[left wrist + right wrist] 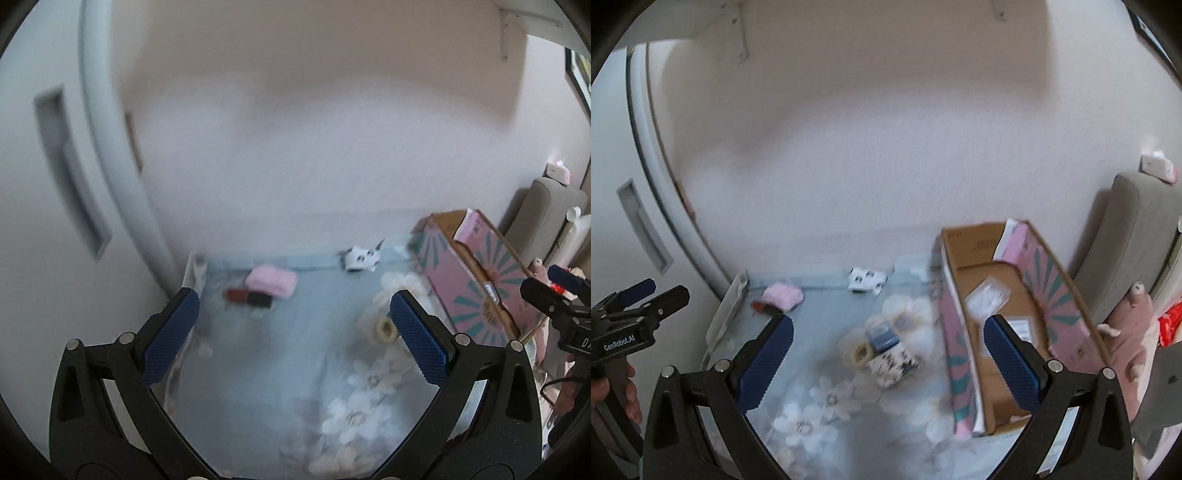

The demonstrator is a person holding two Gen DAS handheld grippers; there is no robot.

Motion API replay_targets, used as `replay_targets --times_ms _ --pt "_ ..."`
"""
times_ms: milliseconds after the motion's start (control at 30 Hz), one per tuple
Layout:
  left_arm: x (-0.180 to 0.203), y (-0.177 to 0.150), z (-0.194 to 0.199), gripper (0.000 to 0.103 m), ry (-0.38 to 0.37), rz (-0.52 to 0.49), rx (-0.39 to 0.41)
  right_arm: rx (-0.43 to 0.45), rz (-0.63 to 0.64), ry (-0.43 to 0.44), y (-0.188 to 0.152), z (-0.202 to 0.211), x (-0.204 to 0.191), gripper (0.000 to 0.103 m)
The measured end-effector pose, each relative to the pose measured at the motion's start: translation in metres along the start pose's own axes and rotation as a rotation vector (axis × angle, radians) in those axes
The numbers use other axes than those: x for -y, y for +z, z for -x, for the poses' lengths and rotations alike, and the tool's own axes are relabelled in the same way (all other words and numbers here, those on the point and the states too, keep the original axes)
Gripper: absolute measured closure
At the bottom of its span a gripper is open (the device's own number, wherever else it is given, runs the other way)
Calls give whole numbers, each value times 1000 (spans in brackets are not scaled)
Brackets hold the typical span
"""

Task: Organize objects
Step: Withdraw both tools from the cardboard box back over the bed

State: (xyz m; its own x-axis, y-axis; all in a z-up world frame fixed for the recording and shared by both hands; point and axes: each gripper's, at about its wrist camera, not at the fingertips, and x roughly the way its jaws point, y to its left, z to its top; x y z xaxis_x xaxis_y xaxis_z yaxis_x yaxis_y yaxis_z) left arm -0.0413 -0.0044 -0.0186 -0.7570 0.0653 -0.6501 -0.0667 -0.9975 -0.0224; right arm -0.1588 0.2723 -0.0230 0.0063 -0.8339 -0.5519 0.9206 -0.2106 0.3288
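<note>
Both views are blurred. My left gripper (291, 339) is open above the blue flowered tablecloth (295, 354), empty. Ahead of it lie a pink cloth (271, 281), a red and black item (249, 297), a black-and-white spotted item (360, 259) and a tape roll (384, 330). My right gripper (888, 354) is also open and empty. Between its fingers I see the tape roll (858, 354), a small blue box (882, 336) and a patterned box (892, 363). The open pink cardboard box (993, 266) stands to the right; its fingertip (1008, 350) overlaps it.
A white wall backs the table. A white door (66, 177) stands at the left. A grey chair (1130, 236) and a pink plush toy (1130, 332) sit to the right of the box. A hand (628, 391) holds the left tool at the left edge.
</note>
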Motion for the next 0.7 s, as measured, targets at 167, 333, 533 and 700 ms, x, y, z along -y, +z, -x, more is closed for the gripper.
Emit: replay_targets --times_ms 167,333,533,700 --pt "-14 -11 -5 0 12 38 -13 -7 25 31 -9 -6 -15 0" --pt "-18 -11 -16 0 17 19 -35 -43 73 41 -22 -18 -28 0" --pt "-35 -3 -59 0 -9 12 -89 -107 45 5 -42 -44 -28 0" --pt "-39 -2 -112 0 -22 -16 -140 -138 35 -68 -64 -83 -27 0"
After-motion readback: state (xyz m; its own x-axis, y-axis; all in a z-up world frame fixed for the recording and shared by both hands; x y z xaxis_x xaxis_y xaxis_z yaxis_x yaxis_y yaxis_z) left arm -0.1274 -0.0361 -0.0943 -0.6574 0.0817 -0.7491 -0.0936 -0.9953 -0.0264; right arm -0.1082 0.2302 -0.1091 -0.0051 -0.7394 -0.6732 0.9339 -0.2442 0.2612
